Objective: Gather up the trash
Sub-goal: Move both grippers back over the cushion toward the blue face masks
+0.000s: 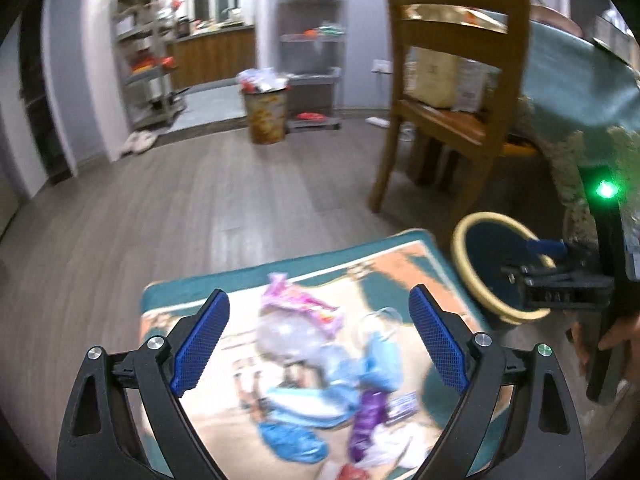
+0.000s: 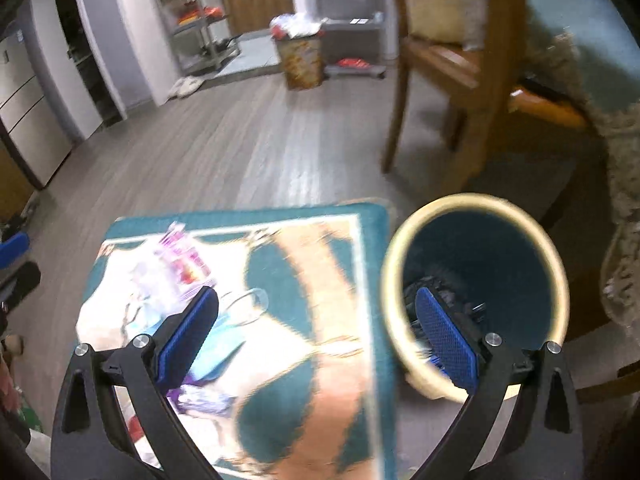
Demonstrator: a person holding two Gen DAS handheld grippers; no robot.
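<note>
A heap of trash lies on a teal and peach rug (image 1: 400, 256): a pink wrapper (image 1: 298, 304), clear plastic (image 1: 288, 338), blue bags (image 1: 292, 438) and a purple wrapper (image 1: 368, 412). My left gripper (image 1: 320, 320) hovers above the heap, open, with nothing between its blue pads (image 1: 200, 344). Right of the rug stands a dark bin with a cream rim (image 1: 460, 240). In the right wrist view, my right gripper (image 2: 316, 320) is open and empty, straddling the rug's edge (image 2: 376, 280) and the bin's rim (image 2: 472, 198). Dark trash (image 2: 436, 292) lies inside the bin. The heap (image 2: 176, 264) sits to the left.
A wooden chair (image 1: 452, 80) stands just behind the bin, beside a table with a teal fringed cloth (image 1: 572, 80). A second, overfilled trash can (image 1: 266, 112), metal shelves (image 1: 148, 56) and slippers (image 1: 138, 142) are across the wood floor. A hand (image 1: 618, 338) holds the right gripper.
</note>
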